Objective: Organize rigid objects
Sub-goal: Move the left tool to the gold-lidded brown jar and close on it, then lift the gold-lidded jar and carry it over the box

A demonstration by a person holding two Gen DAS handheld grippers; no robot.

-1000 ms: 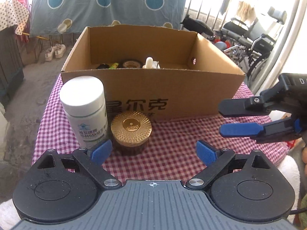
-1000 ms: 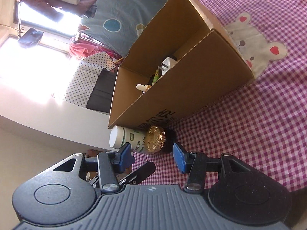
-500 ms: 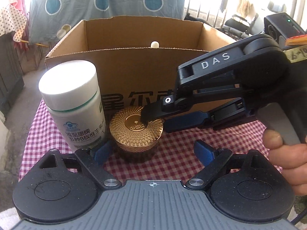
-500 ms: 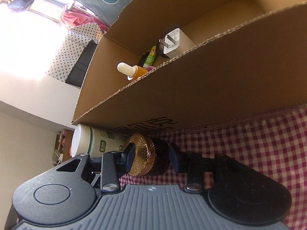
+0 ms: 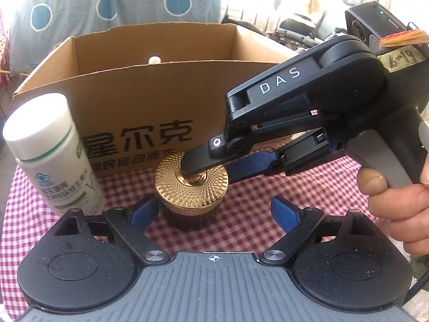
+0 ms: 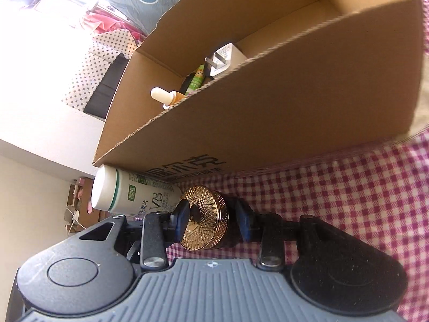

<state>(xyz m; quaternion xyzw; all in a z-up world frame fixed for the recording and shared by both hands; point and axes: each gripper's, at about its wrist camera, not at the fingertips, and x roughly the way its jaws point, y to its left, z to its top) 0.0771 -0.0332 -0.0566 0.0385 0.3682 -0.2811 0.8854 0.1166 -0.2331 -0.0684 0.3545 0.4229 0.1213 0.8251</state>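
**Gripping the gold-lidded jar from top and bottom**

Filling the bottom of the left wrist view, the left gripper (image 5: 214,209) spreads its blue-padded jaws wide with nothing clamped; the left pad sits just beside the jar's base, though contact cannot be told. Between and just beyond these jaws, at frame centre, stands the small round dark jar with a ribbed gold metal lid (image 5: 191,185) on the red-and-white checked tablecloth (image 5: 321,185). The right gripper (image 5: 211,169), black and held by a hand (image 5: 396,204) at the right edge, reaches in sideways. Its jaws are partly closed around the jar: the upper finger lies on the lid's centre, the lower blue pad against the underside region. In the right wrist view the jar (image 6: 206,222) sits between the two pads, low centre, the left pad pressed on the lid. To the left stands a tall white plastic bottle with a green-banded cap (image 5: 51,155), near the jar. Behind both rises an open brown cardboard box with black printed characters (image 5: 150,107), holding a white charger plug (image 6: 225,59), a green tube (image 6: 197,79) and a white-tipped dropper bottle (image 6: 163,95).
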